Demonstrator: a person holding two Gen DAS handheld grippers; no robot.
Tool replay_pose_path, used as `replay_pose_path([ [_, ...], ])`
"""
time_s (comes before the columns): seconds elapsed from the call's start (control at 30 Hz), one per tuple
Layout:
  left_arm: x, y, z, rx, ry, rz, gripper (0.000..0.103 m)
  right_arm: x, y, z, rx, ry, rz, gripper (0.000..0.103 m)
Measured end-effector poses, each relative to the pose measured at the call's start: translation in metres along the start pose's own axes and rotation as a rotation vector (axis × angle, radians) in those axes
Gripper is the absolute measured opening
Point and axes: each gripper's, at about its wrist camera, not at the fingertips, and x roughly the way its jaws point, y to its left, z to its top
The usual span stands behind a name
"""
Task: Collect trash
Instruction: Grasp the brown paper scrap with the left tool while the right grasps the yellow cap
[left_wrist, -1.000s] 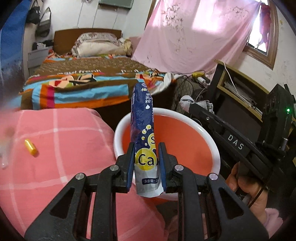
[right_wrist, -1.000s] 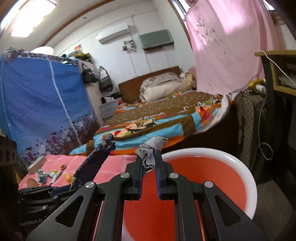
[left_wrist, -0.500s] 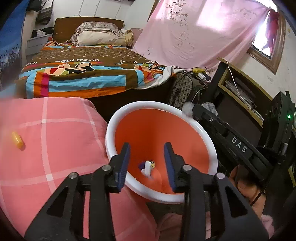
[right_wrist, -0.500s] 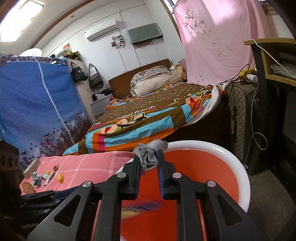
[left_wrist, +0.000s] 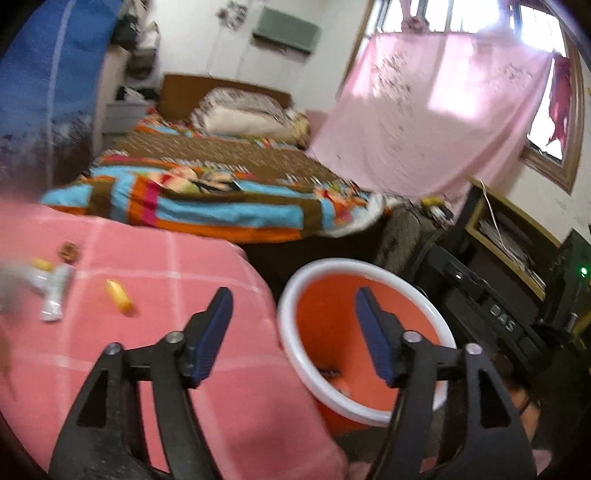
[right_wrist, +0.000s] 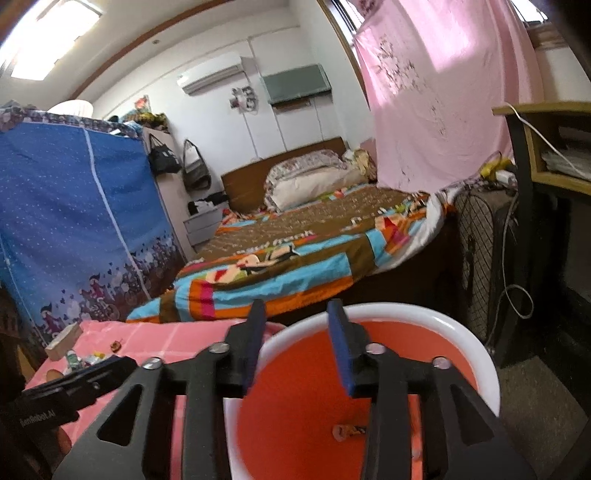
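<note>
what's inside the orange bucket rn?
Inside the orange bucket, one small crumpled wrapper lies on the bottom. The right tongs, open and empty, cover part of the bottom, so any other trash there is hidden.

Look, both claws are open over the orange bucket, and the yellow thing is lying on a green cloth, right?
Not green: the left wrist view shows the yellow thing lying on a pink checked cloth. Both claws, left and right, are open at the orange bucket.

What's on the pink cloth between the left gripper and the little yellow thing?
Nothing: in the left wrist view, only bare pink cloth lies between the open left gripper and the yellow thing.
</note>
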Motion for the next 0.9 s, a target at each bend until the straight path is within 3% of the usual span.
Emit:
replay_pose_path([
  [0.03, -0.004, 0.003, 0.001, -0.003, -0.02, 0.017, 0.081, -0.001, 0.003, 0.001, -0.007, -0.013, 0.009, 0.046],
  [0.2, -0.04, 0.03, 0.004, -0.045, -0.191, 0.188, 0.103, -0.004, 0.03, 0.005, -0.061, -0.068, 0.056, 0.047],
  [0.23, -0.046, 0.035, 0.004, -0.055, -0.216, 0.213, 0.103, -0.004, 0.034, 0.005, -0.067, -0.077, 0.066, 0.054],
  [0.27, -0.052, 0.04, 0.004, -0.068, -0.251, 0.241, 0.103, -0.004, 0.039, 0.005, -0.071, -0.087, 0.078, 0.071],
  [0.33, -0.065, 0.051, 0.004, -0.085, -0.297, 0.289, 0.103, -0.006, 0.048, 0.004, -0.074, -0.118, 0.101, 0.087],
  [0.4, -0.077, 0.063, 0.005, -0.09, -0.332, 0.329, 0.103, -0.008, 0.06, 0.004, -0.085, -0.146, 0.129, 0.088],
  [0.5, -0.094, 0.077, 0.002, -0.087, -0.383, 0.383, 0.103, -0.01, 0.077, 0.002, -0.101, -0.19, 0.175, 0.103],
  [0.9, -0.149, 0.128, -0.028, -0.034, -0.495, 0.545, 0.103, -0.023, 0.155, -0.02, -0.228, -0.334, 0.343, 0.103],
])
